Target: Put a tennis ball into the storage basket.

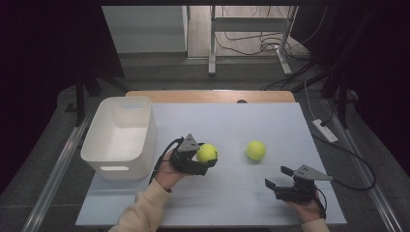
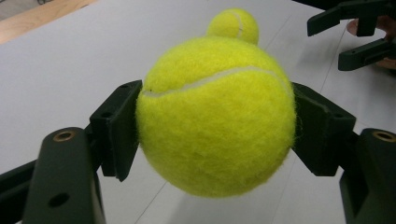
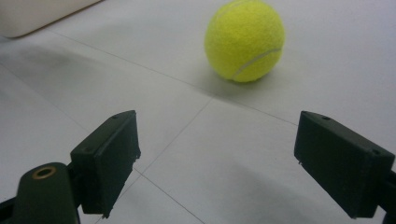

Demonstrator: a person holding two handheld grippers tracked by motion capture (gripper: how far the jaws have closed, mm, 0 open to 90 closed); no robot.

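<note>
One tennis ball sits clamped between the left tongs.

Left gripper clamped, right gripper agape.

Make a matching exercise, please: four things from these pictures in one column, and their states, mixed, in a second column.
Things:
1. held tennis ball
2. free tennis ball
3. white bin
4. right gripper

States:
a. open, nothing between its jaws
b. at the table's left side, nothing visible inside
c. clamped in the left gripper
d. lying alone on the table

Pairs: 1-c, 2-d, 3-b, 4-a
</note>
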